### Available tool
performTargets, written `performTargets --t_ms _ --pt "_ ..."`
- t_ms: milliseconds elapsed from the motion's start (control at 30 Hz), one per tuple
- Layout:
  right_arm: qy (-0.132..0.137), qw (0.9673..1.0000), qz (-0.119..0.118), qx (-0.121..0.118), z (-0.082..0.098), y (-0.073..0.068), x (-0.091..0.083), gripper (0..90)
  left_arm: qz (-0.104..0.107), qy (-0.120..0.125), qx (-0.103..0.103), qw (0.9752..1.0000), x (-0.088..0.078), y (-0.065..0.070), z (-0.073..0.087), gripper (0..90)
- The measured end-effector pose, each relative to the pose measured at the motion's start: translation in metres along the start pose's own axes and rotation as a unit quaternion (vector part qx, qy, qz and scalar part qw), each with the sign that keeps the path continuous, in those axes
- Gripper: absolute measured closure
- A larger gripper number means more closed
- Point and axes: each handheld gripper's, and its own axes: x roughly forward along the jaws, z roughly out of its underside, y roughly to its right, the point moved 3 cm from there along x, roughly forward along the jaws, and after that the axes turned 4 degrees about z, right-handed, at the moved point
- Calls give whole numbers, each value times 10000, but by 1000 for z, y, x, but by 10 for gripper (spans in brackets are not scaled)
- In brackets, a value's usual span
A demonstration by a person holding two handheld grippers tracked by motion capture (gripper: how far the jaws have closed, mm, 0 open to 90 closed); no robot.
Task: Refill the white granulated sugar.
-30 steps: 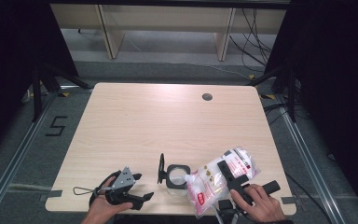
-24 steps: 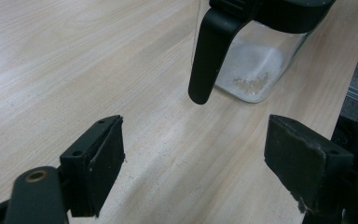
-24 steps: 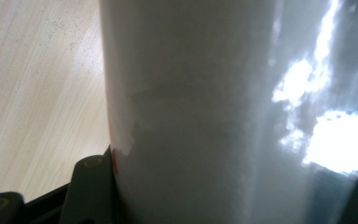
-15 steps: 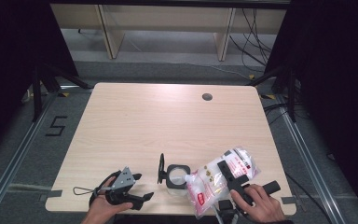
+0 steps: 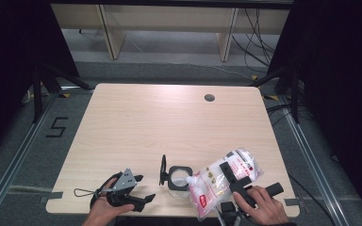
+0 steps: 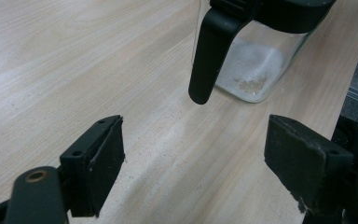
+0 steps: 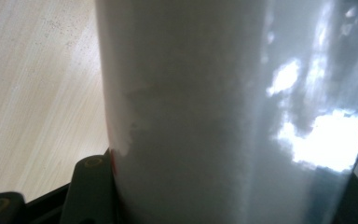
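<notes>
Item: clear plastic bag [image 7: 223,116] of white powder, pressed close against my lower-left jaw; pale wooden tabletop [image 7: 32,84] at left.

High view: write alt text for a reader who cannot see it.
At the wooden table's near edge, the right gripper holds a clear bag of white powder tilted over a small open glass jar with a black lid. The left gripper rests open nearby.

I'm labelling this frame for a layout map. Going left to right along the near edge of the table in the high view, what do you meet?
Left hand-held gripper → flipped-up black lid → glass jar → plastic bag of white powder, clamped in the right hand-held gripper.
</notes>
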Motion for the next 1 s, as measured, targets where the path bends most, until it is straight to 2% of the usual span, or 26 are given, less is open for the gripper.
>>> performTargets --t_ms 67,133,300,400,467,567,600,633,667,700,733,800,833,867,900,1000 --pt "-63 9999 6 104 0 -1 -1 436 0 -22 21 10000 0 0 0 193" --pt "-46 10000 18 49 0 0 -1 436 -2 -27 82 10000 -1 -1 0 193" --pt "-20 10000 18 3 0 1 -1 437 -9 -26 63 10000 -1 -1 0 193" --pt "-4 10000 0 93 0 0 0 439 -6 -22 29 10000 0 0 0 194" --pt "-36 9997 -35 247 1 -2 0 441 -8 -26 75 10000 -1 -1 0 194" --pt "24 9996 -57 270 2 -3 1 443 7 9 95 10000 -1 -1 -1 194" --pt "8 9993 -67 377 3 -5 1 445 8 9 98 10000 -1 -1 -1 194" --pt "8 9993 -67 377 3 -5 1 445 8 9 98 10000 -1 -1 -1 193" --pt "117 9994 -21 326 4 -4 2 445 3 -17 119 9999 -1 -1 0 193" --pt "244 9982 135 527 4 -7 3 446 3 -25 124 9999 -1 -1 0 194" --pt "262 9974 154 656 5 -8 4 446 -9 -1 53 10000 -1 0 0 193" --pt "336 9973 167 631 6 -7 5 446 -9 -5 82 10000 -1 -1 0 194" --pt "256 9971 74 715 7 -10 4 446 -6 20 112 9999 -1 -1 -1 193" --pt "329 9972 84 669 7 -10 6 446 -8 24 100 9999 -1 -1 0 194" --pt "266 9972 32 692 8 -11 6 447 -12 3 122 9999 -1 -1 0 193" --pt "275 9975 53 646 8 -14 7 447 -6 -34 55 10000 -1 0 0 194"
